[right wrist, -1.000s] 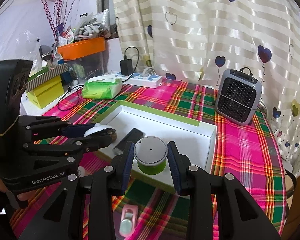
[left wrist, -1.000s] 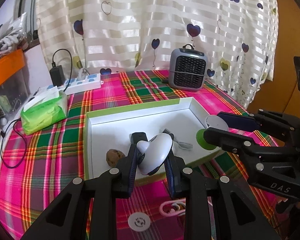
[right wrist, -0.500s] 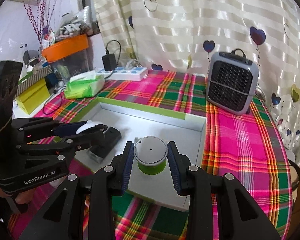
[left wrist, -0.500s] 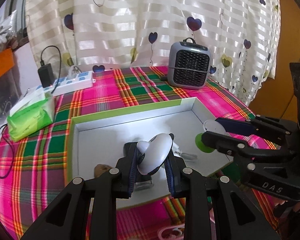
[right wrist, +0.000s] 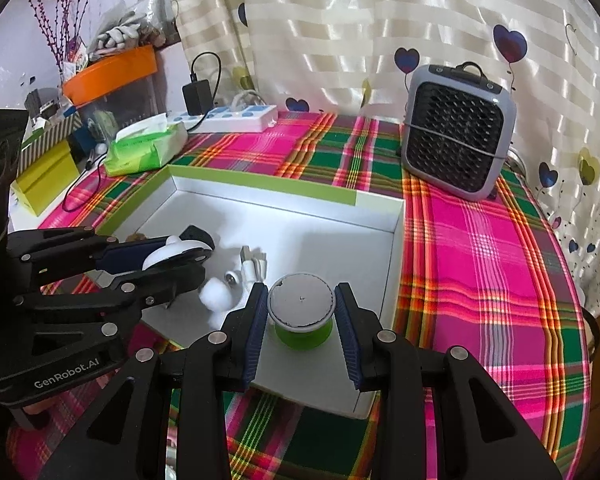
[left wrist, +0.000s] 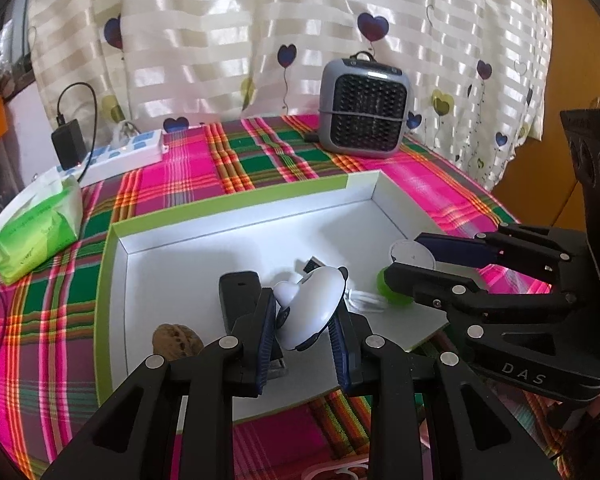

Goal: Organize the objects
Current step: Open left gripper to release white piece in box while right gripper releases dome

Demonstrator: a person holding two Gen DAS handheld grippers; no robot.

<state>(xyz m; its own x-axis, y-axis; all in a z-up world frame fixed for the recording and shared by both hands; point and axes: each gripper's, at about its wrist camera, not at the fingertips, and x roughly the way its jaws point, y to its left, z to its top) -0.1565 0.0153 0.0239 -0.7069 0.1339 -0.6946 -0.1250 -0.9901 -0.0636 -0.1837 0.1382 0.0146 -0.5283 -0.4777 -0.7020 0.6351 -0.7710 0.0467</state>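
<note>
The white box [left wrist: 236, 204] sat on the plaid tablecloth [right wrist: 480, 248]. My left gripper [left wrist: 304, 320] clenched a white heart-topped gadget [left wrist: 312, 308] above its floor, beside a walnut [left wrist: 176, 340]. My right gripper [right wrist: 302, 320] gripped a green spool [right wrist: 302, 312] over the near corner.

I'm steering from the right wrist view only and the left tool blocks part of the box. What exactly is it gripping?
Observer: The left tool is shut on a white rounded gadget with a heart-shaped bump on top.
Operator: Anything in the box behind that tool that I can't make out?
Observer: Yes, a walnut lies inside the box, close to its left wall, next to a black oblong item.
</note>
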